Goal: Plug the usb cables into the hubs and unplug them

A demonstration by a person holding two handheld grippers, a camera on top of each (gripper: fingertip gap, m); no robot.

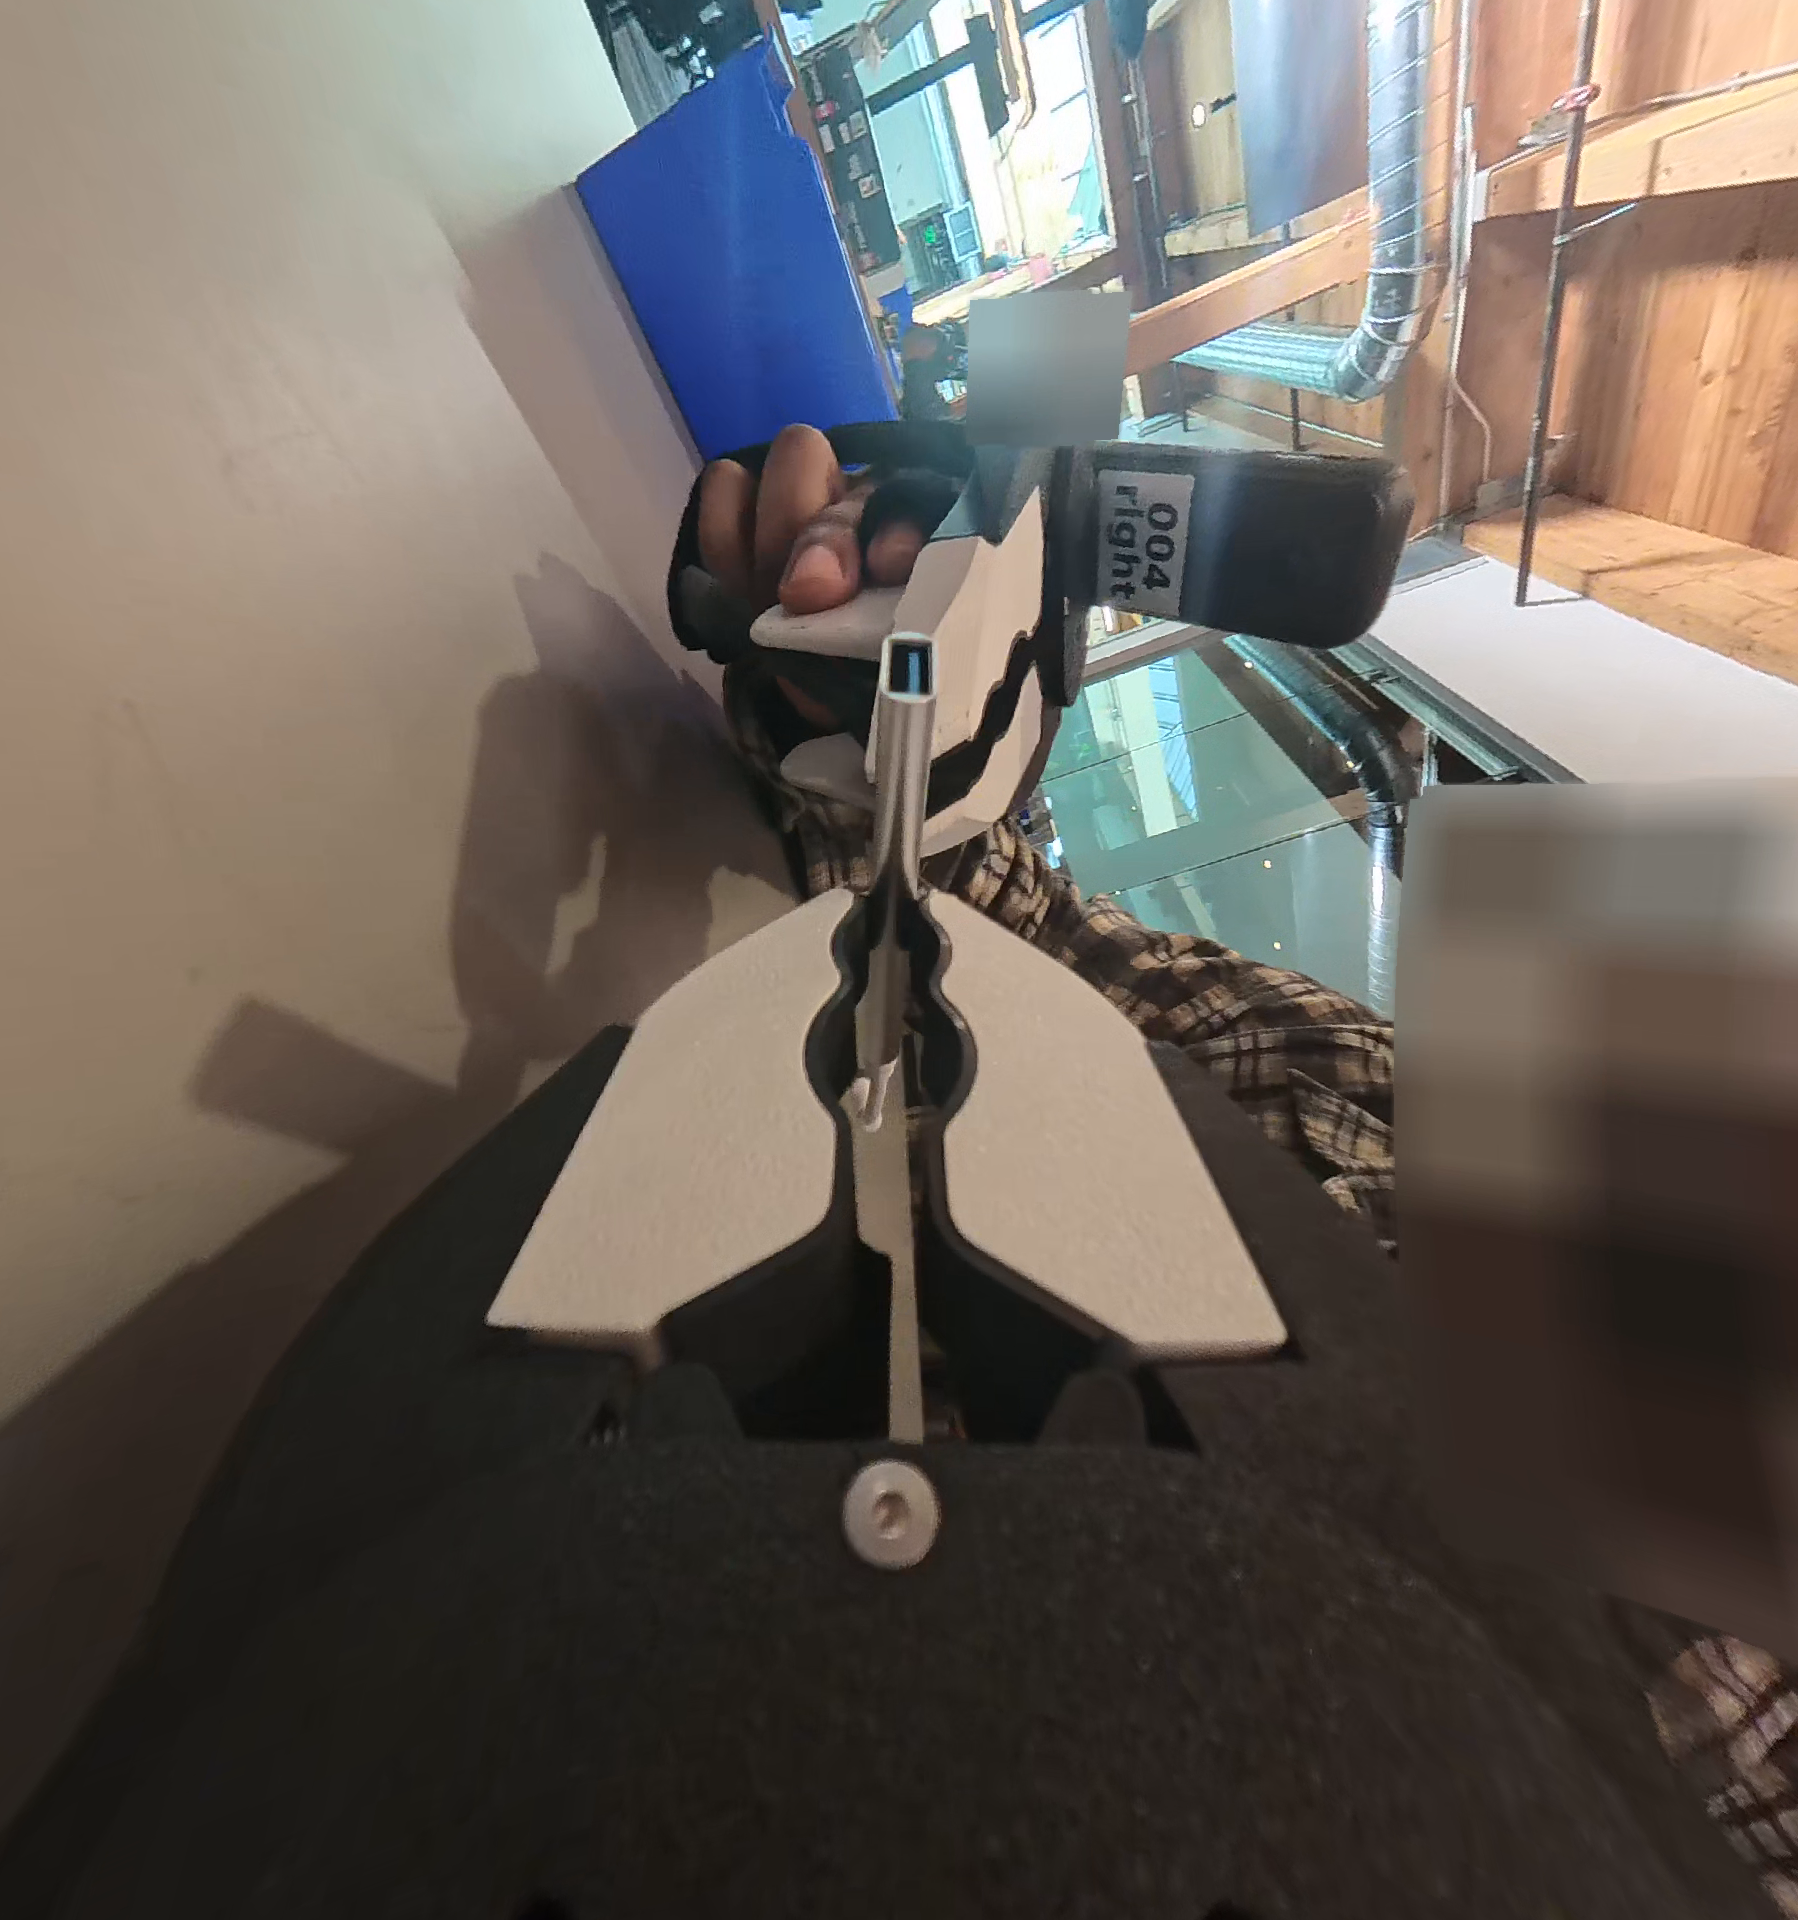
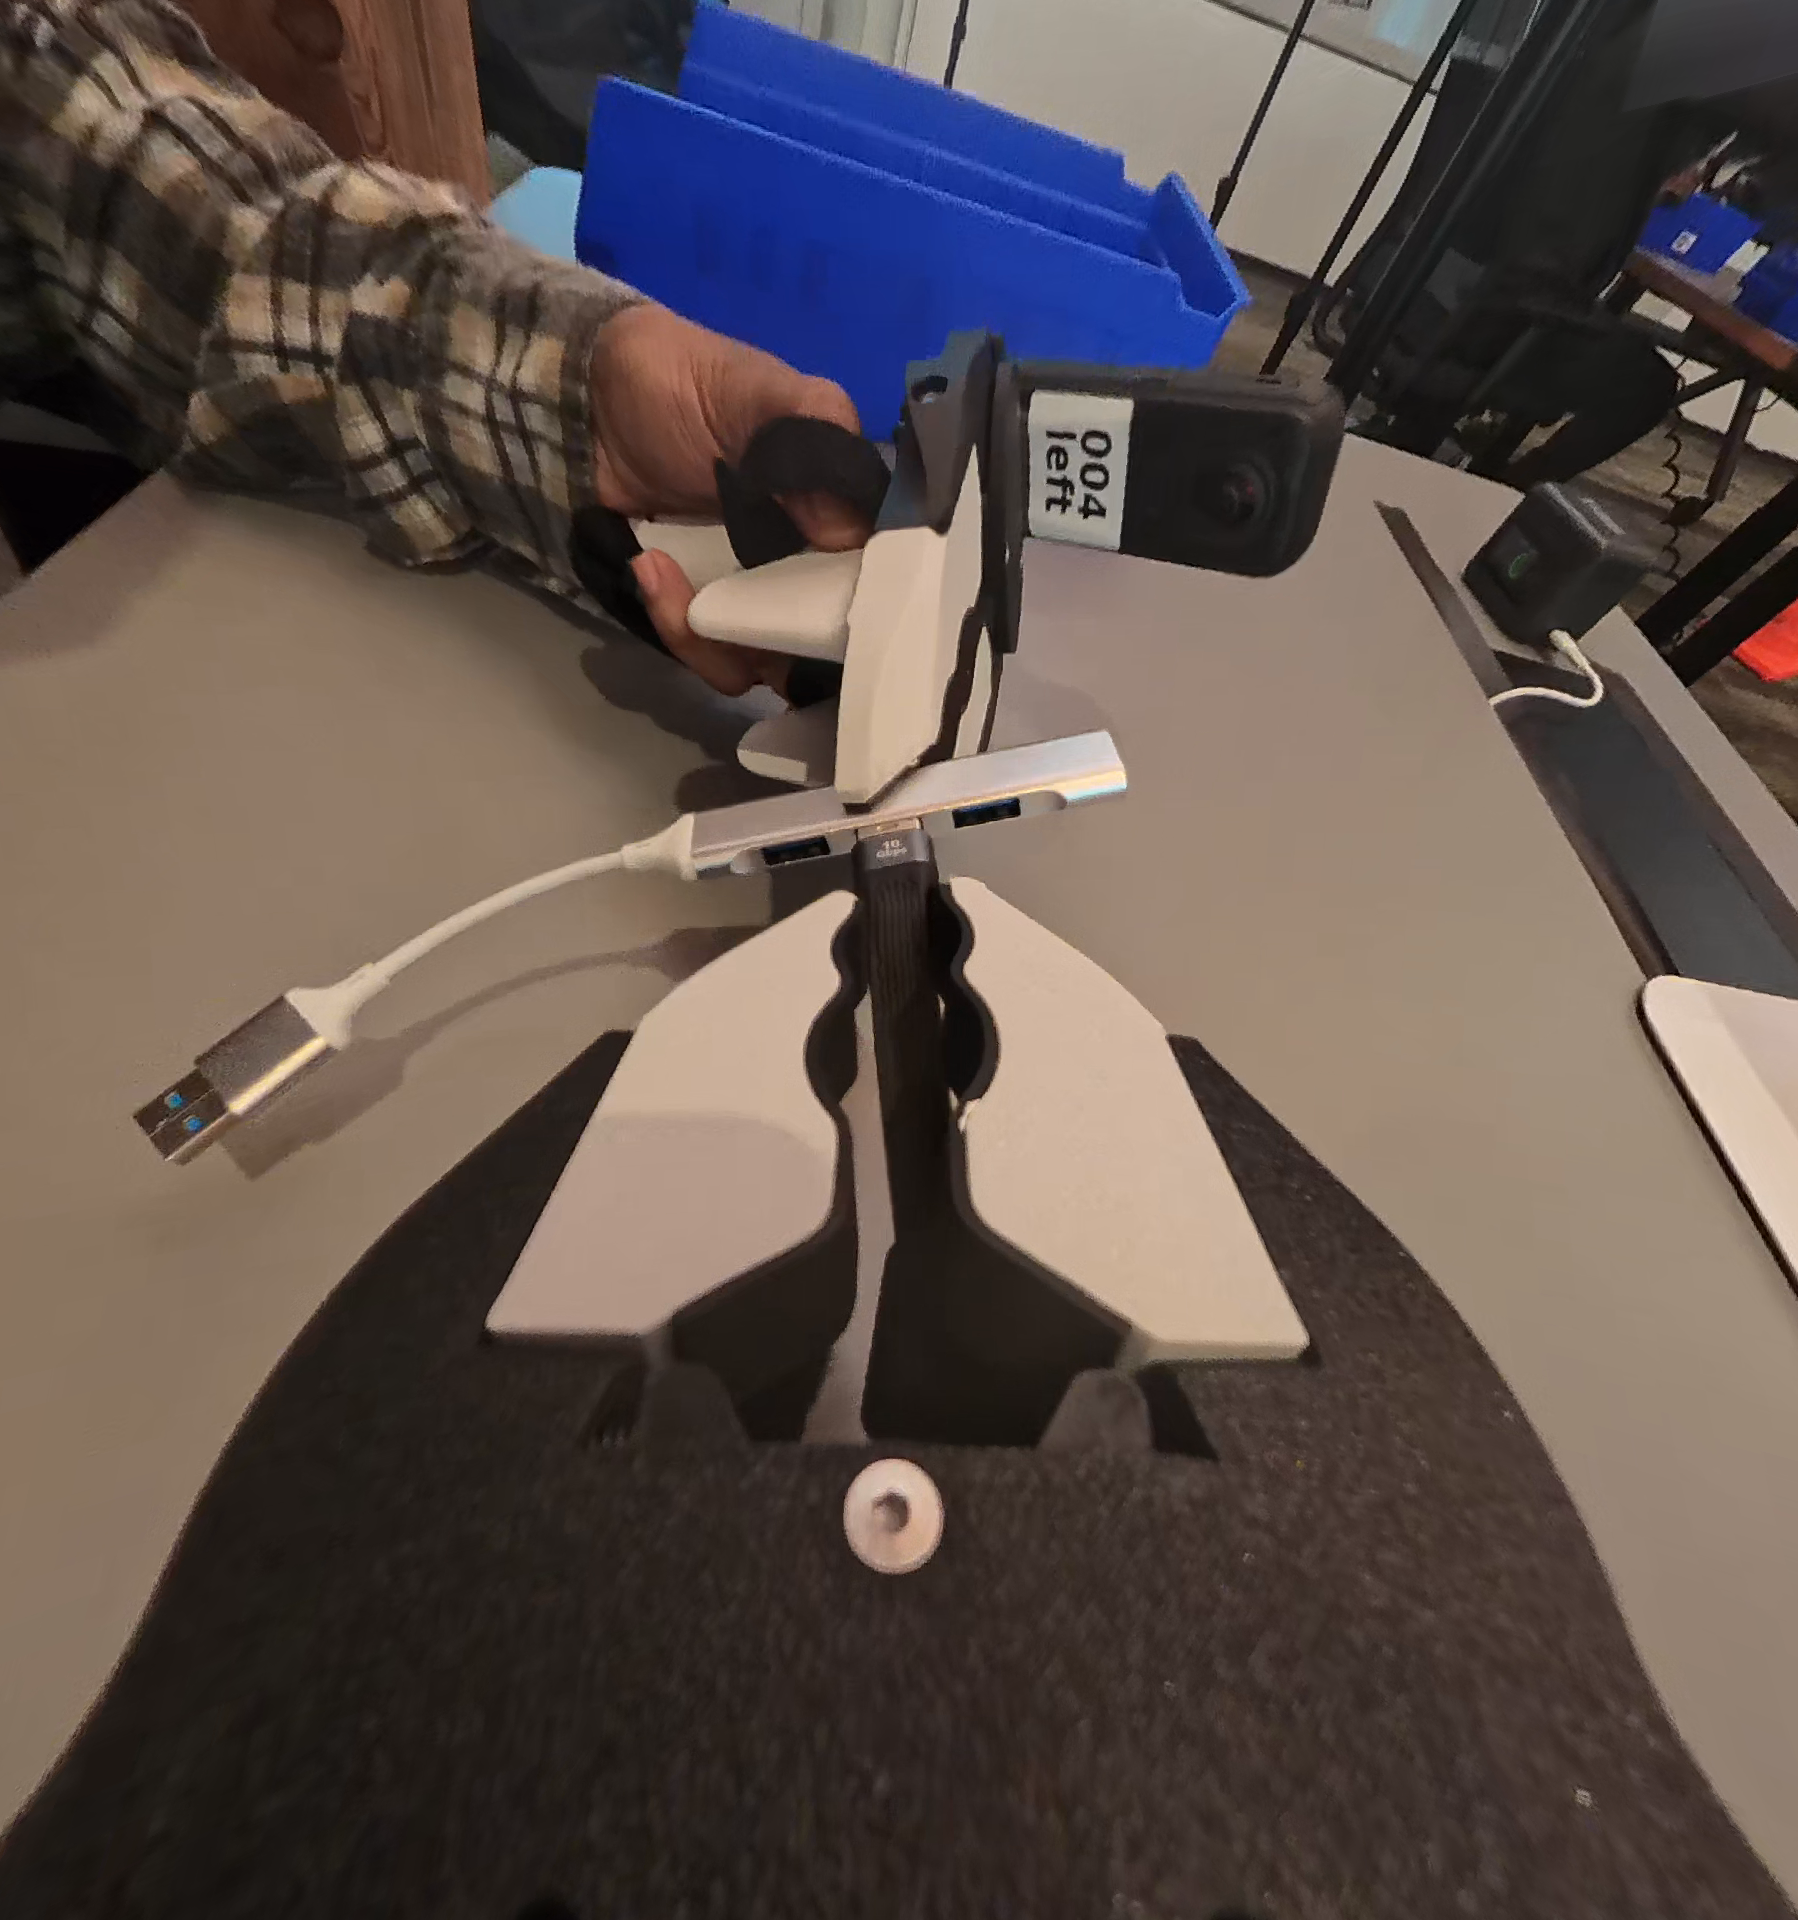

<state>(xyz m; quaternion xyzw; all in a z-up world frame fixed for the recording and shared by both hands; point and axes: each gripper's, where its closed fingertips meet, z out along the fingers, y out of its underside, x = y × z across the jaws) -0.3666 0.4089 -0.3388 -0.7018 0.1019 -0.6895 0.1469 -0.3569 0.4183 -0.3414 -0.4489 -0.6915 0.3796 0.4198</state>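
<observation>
Brushed-aluminium slim bar hub [image 2: 905, 795], seemingly three blue ports along its side, is clamped in the left gripper [image 2: 879, 800]; the right gripper [image 2: 900, 904] pinches one ribbed black plug [image 2: 893, 883] at its middle port.

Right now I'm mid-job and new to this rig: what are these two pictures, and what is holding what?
There is no robot arm. A person holds a two-finger clamp tool in each hand, and each tool carries a camera looking along its fingers.

The left wrist view looks along the left gripper, shut on a silver USB hub seen end-on. The right gripper faces it.

The right wrist view looks along the right gripper, shut on a dark cable plug that meets the hub's middle port. It looks plugged in, though how deep is unclear. The left gripper clamps the hub from above.

The hub's white lead hangs over the grey table. Behind stands a blue bin.
</observation>
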